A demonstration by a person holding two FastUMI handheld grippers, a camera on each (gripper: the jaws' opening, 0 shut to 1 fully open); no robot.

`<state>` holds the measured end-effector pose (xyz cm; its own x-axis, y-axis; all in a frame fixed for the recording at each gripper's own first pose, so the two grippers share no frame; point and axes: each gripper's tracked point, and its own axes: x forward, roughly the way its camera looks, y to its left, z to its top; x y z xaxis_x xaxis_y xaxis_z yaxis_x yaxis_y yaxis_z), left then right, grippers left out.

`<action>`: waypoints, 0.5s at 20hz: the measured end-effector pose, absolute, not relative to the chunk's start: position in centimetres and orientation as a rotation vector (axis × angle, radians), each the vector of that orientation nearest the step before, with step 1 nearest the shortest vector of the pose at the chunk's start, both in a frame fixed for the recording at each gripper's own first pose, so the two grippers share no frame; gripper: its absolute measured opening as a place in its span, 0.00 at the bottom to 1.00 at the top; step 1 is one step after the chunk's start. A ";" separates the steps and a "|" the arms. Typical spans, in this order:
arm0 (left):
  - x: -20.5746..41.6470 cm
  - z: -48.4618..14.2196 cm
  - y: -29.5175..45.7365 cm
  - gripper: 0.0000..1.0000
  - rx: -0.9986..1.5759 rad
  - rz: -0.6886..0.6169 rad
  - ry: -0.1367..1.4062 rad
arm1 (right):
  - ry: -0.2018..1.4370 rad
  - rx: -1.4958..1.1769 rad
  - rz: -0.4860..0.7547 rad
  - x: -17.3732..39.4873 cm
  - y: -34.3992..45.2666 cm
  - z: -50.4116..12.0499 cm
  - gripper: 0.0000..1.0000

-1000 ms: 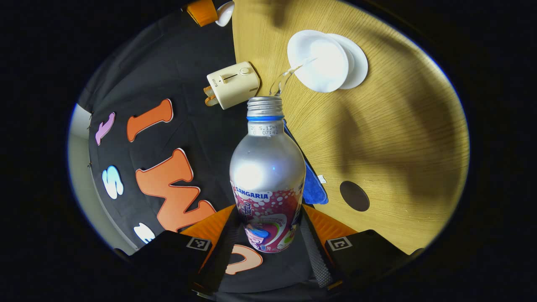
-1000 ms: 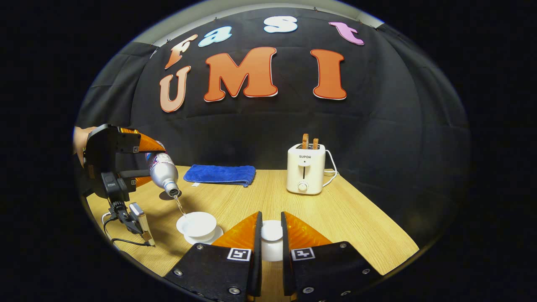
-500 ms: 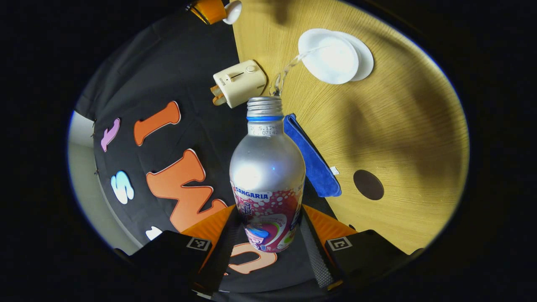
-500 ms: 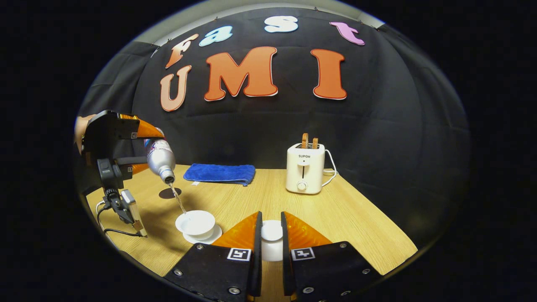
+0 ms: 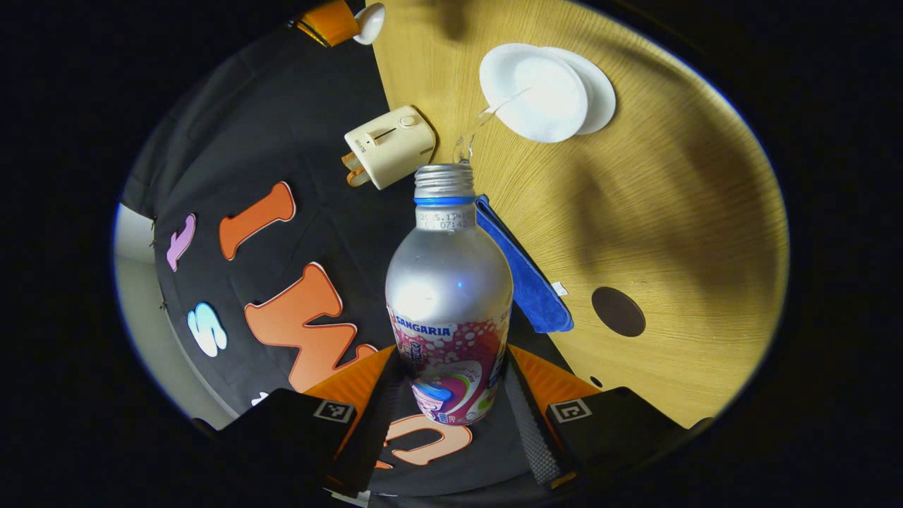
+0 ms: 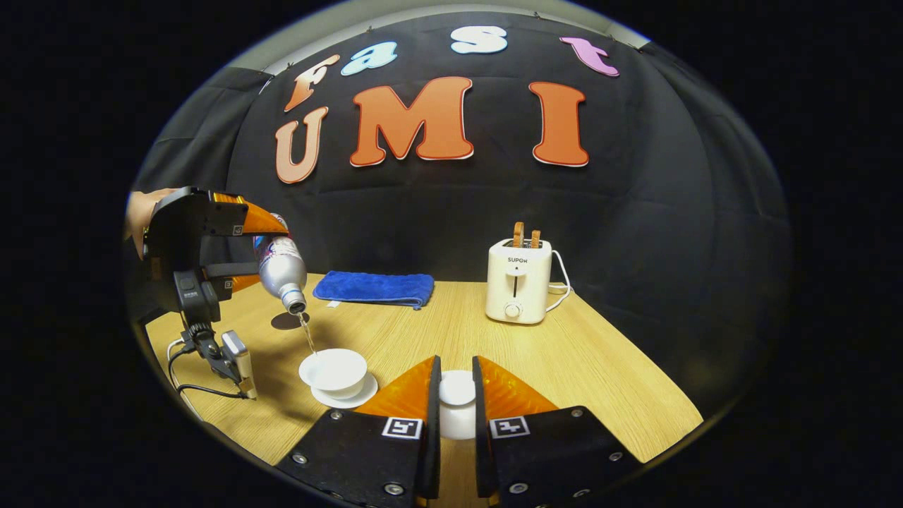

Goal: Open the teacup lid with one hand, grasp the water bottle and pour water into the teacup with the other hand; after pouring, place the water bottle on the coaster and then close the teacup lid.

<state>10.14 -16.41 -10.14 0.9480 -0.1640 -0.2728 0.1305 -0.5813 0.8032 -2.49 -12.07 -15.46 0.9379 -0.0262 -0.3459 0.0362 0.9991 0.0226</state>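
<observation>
Left gripper (image 5: 451, 395): both fingers clamped on the lower, labelled body of the water bottle (image 5: 449, 296), held tilted mouth-down.
Right gripper (image 6: 456, 409): fingers closed on the white teacup lid (image 6: 457, 395), held off the cup, low over the table (image 6: 600, 374).
Stream: thin clear water stream (image 6: 306, 335) runs from the bottle mouth into the teacup (image 6: 333, 368).
Teacup: open, standing on its saucer (image 6: 356, 397), just below and ahead of the bottle mouth.
Key relation: coaster (image 5: 618, 311) lies on the table well apart from the teacup, toward the left gripper's side; the bottle's long axis must swing back upright before it goes there. The left gripper is the nearer one.
Bottle: silvery metal, rounded shoulder, threaded neck, blue neck ring, glossy printed label.
Teacup, saucer, lid: smooth white ceramic, round.
Coaster: flat dark disc.
Table: pale wood grain.
Others: blue folded cloth (image 6: 374, 288), soft pile; cream toaster (image 6: 518, 280).
</observation>
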 end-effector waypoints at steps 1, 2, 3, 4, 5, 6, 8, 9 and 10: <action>10.2 -10.3 -16.6 0.86 2.158 -0.400 -0.025 | 0.352 0.028 -0.031 -2.4 -12.1 -15.4 0.20; 10.0 -10.4 -16.8 0.86 2.162 -0.405 -0.028 | 0.351 0.028 -0.029 -2.5 -12.1 -15.4 0.20; 10.0 -10.6 -17.0 0.85 2.166 -0.407 -0.033 | 0.350 0.028 -0.027 -2.6 -12.0 -15.3 0.20; 10.0 -10.6 -17.1 0.86 2.169 -0.410 -0.037 | 0.349 0.027 -0.027 -2.5 -12.1 -15.3 0.20; 9.9 -10.7 -17.3 0.85 2.173 -0.411 -0.042 | 0.350 0.026 -0.024 -2.6 -12.0 -15.3 0.20; 9.8 -10.7 -17.5 0.85 2.177 -0.414 -0.047 | 0.349 0.025 -0.024 -2.6 -12.0 -15.3 0.20; 9.8 -10.9 -17.6 0.86 2.188 -0.418 -0.051 | 0.349 0.021 -0.019 -2.6 -11.9 -15.4 0.20; 9.8 -10.9 -17.7 0.86 2.195 -0.419 -0.052 | 0.350 0.018 -0.017 -2.6 -11.8 -15.3 0.20; 9.9 -10.9 -17.8 0.86 2.202 -0.421 -0.054 | 0.350 0.017 -0.014 -2.7 -11.7 -15.4 0.20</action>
